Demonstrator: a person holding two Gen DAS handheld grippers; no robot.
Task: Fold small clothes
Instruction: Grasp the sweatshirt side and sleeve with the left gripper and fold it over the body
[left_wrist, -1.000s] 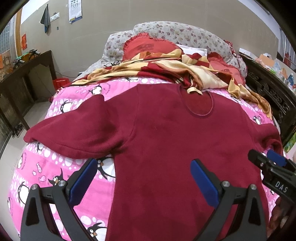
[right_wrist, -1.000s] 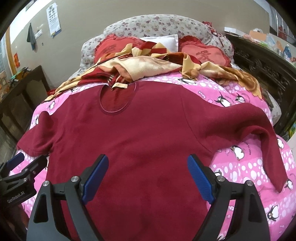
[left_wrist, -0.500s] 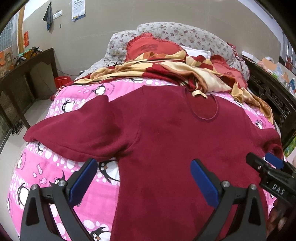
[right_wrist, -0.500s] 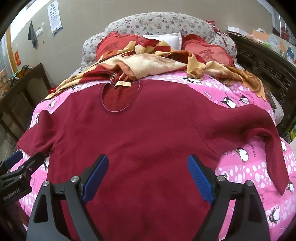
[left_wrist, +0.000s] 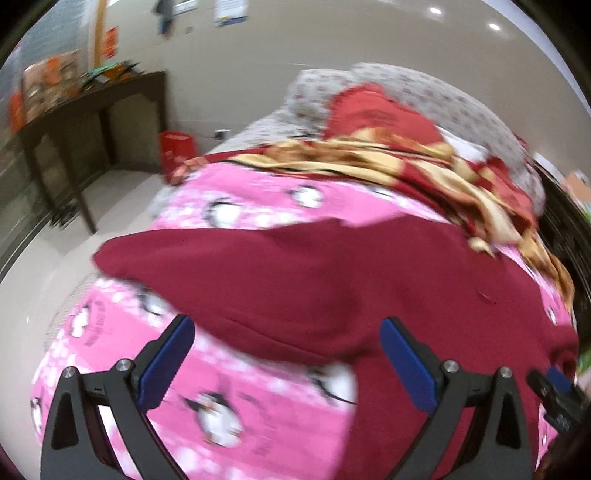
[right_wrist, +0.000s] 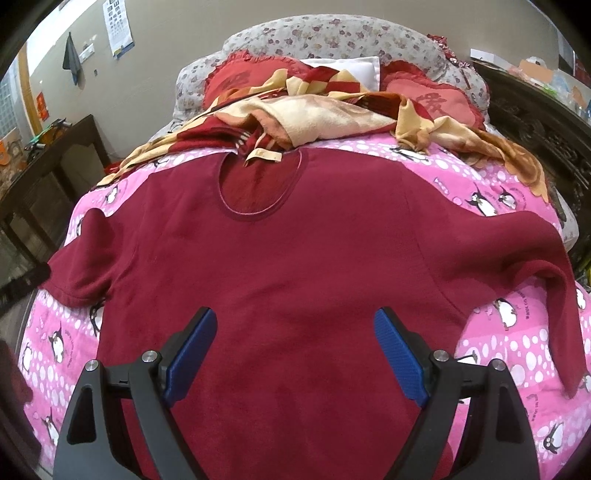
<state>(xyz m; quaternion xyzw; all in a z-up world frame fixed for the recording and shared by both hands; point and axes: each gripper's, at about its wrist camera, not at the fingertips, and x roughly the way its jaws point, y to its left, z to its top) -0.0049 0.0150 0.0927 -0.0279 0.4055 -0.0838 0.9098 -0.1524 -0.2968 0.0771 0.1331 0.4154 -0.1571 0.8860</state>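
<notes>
A dark red long-sleeved top (right_wrist: 288, 266) lies flat, front up, on the pink penguin bedspread (right_wrist: 517, 347), its round neckline (right_wrist: 258, 192) toward the pillows. One sleeve (left_wrist: 221, 266) stretches toward the bed's left edge; the other sleeve (right_wrist: 554, 280) bends down the right side. My left gripper (left_wrist: 286, 350) hovers open over that left sleeve's lower edge; this view is blurred. My right gripper (right_wrist: 295, 347) is open above the lower middle of the top, holding nothing. The right gripper's tip (left_wrist: 554, 384) peeks in at the left view's far right.
A rumpled red-and-cream blanket (right_wrist: 332, 114) and red pillows (right_wrist: 436, 99) lie at the head of the bed. A dark wooden table (left_wrist: 92, 122) stands left of the bed beside a red bin (left_wrist: 177, 147). A carved dark bed frame (right_wrist: 546, 122) runs along the right.
My left gripper has swung quickly left, from over the top's body to its left sleeve, blurring the view. The right gripper eased slightly forward. Both stayed open.
</notes>
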